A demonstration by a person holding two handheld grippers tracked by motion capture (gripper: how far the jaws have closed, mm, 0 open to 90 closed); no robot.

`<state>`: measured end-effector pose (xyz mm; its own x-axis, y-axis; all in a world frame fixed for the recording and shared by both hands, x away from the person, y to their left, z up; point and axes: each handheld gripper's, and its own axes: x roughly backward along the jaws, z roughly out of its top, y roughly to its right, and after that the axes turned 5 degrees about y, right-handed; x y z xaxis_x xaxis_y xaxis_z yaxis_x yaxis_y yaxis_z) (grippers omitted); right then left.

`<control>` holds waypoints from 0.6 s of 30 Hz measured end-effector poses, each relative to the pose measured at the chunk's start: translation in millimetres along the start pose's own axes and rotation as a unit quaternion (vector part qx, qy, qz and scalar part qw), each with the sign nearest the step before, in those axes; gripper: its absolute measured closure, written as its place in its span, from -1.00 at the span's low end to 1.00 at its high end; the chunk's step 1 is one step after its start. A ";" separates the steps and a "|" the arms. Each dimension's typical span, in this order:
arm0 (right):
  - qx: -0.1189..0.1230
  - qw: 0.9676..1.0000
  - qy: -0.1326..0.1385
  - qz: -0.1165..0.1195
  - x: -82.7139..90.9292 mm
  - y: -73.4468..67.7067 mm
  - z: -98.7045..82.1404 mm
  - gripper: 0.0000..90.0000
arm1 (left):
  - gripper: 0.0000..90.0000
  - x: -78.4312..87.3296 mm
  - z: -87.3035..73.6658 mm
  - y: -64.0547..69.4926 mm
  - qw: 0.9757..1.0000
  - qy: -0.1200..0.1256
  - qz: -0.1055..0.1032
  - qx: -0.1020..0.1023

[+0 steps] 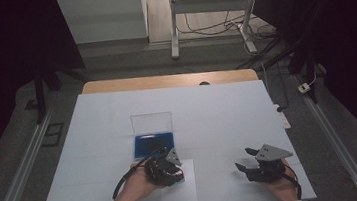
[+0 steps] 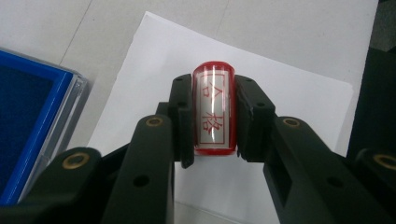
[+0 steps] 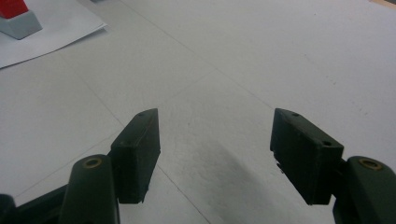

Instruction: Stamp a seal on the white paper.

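The left gripper [image 2: 213, 114] clamps its jaws on a red stamp [image 2: 213, 108], long axis along them, over the paper sheet [image 2: 289, 93] beside the blue ink pad [image 2: 28, 121]; the right gripper [image 3: 215, 156] idles, jaws apart.

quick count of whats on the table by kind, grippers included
hand-held grippers: 2, the left one and the right one
stamps: 1, red and clear, clamped by the left one
ink pads: 1, blue in an open clear case
paper sheets: 1, white
total: 5
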<state>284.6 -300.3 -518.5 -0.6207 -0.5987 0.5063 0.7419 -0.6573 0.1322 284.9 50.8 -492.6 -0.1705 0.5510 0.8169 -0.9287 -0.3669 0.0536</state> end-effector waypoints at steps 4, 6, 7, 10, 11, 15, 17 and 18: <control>0.002 1.000 0.000 -0.001 -0.3 -0.5 0.4 -0.28 | 0.58 -0.2 0.1 1.2 1.000 -0.002 0.004 -0.004; 0.003 1.000 0.001 -0.001 -0.6 -0.7 0.4 -0.28 | 0.58 -0.3 0.4 1.4 1.000 -0.003 0.005 -0.004; 0.003 1.000 0.002 -0.002 -0.4 -0.7 0.5 -0.28 | 0.58 -0.4 0.5 1.9 1.000 -0.003 0.006 -0.005; 0.001 1.000 0.004 -0.003 0.7 0.2 0.6 -0.27 | 0.58 -0.5 0.5 2.2 1.000 -0.004 0.007 -0.007; 0.001 1.000 0.004 -0.003 0.8 0.2 0.5 -0.27 | 0.58 -0.4 0.8 2.7 1.000 -0.006 0.008 -0.008; 0.003 1.000 0.004 -0.002 0.9 -0.4 0.9 -0.27 | 0.58 -0.7 1.7 3.6 1.000 -0.008 0.011 -0.010; 0.004 1.000 0.004 -0.004 1.1 -0.4 1.2 -0.27 | 0.58 -0.8 1.7 3.8 1.000 -0.008 0.011 -0.010; 0.004 1.000 0.004 -0.004 1.2 -0.2 1.2 -0.27 | 0.58 -0.7 1.7 3.8 1.000 -0.008 0.011 -0.010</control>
<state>284.0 -300.3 -516.9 -0.6285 -0.5978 0.4976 0.7393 -0.6579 0.1433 282.0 47.8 -492.1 -0.1860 0.5306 0.8270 -0.9314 -0.3632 0.0236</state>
